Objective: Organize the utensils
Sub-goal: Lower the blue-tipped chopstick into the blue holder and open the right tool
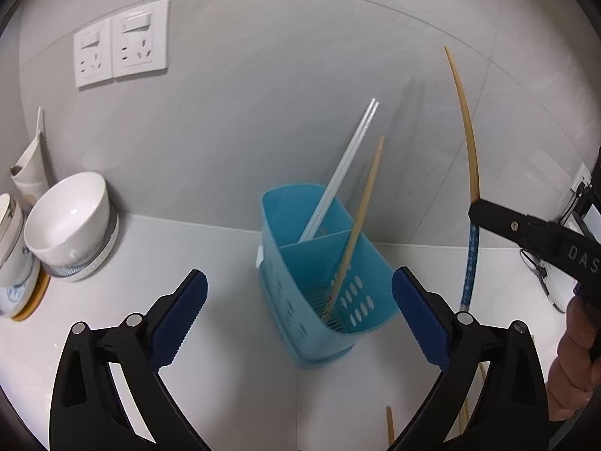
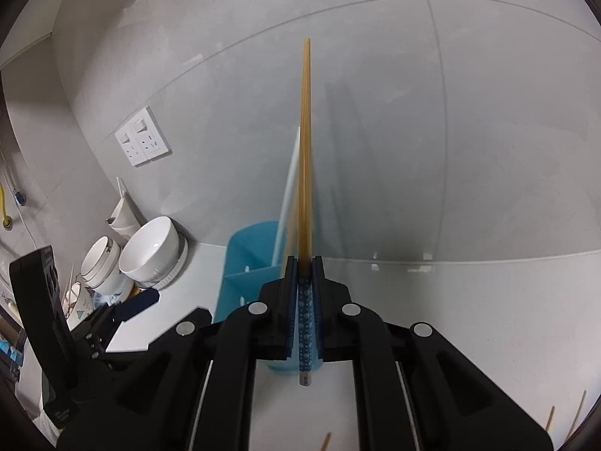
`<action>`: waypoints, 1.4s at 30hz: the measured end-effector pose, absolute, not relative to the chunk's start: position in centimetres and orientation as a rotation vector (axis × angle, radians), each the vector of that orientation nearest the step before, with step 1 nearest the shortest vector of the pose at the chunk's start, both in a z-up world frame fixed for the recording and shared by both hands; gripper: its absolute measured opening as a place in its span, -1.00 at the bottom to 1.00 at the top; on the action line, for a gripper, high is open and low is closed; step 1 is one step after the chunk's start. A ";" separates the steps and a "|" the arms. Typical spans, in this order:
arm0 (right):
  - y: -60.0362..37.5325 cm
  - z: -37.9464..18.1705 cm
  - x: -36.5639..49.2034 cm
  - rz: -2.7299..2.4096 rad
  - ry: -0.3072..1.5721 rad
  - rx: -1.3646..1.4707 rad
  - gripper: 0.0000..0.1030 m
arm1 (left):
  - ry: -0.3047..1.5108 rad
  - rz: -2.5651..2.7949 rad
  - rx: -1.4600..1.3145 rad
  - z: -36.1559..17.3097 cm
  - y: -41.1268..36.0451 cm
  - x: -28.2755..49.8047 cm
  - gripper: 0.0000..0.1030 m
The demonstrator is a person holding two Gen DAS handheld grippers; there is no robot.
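Observation:
A blue two-compartment utensil holder (image 1: 319, 274) stands on the white counter near the wall. Two white chopsticks (image 1: 342, 169) lean in its far compartment and one wooden chopstick (image 1: 360, 218) in its near one. My left gripper (image 1: 300, 312) is open and empty, its pads on either side of the holder, short of it. My right gripper (image 2: 305, 263) is shut on a yellow chopstick with a blue dotted end (image 2: 305, 173), held upright. In the left wrist view that chopstick (image 1: 467, 139) is to the right of the holder (image 2: 244, 263).
White bowls (image 1: 67, 221) are stacked at the left by the wall, with cups beside them. Wall sockets (image 1: 120, 43) are above. Loose wooden chopsticks (image 1: 390, 426) lie on the counter near the front right. A white device (image 1: 552, 282) lies at the far right.

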State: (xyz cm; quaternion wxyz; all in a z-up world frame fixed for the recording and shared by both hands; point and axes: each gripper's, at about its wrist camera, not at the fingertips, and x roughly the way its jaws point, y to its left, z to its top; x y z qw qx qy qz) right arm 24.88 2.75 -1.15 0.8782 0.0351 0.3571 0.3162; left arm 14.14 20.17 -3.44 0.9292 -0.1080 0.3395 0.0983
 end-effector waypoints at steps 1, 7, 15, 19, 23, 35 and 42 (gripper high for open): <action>3.1 -1.1 24.9 0.666 0.739 0.077 -0.86 | 0.709 0.213 -0.227 -3.5 20.5 13.9 0.88; 5.2 -1.2 25.2 0.695 0.707 0.085 -0.86 | 0.756 0.237 -0.271 -3.4 22.0 12.4 0.88; 7.6 -2.4 25.9 0.702 0.676 0.103 -0.86 | 0.775 0.268 -0.285 -4.2 23.2 12.6 0.88; 8.3 -3.2 26.0 0.700 0.683 0.103 -0.86 | 0.777 0.274 -0.289 -4.3 23.6 12.5 0.88; 8.8 -3.8 25.8 0.703 0.684 0.091 -0.86 | 0.778 0.286 -0.296 -4.5 24.2 12.5 0.88; 10.3 -5.7 25.5 0.696 0.723 0.039 -0.84 | 0.777 0.309 -0.296 -5.0 25.4 12.4 0.88; 9.7 -5.1 25.0 0.676 0.731 0.012 -0.32 | 0.762 0.311 -0.296 -4.4 25.4 12.2 0.88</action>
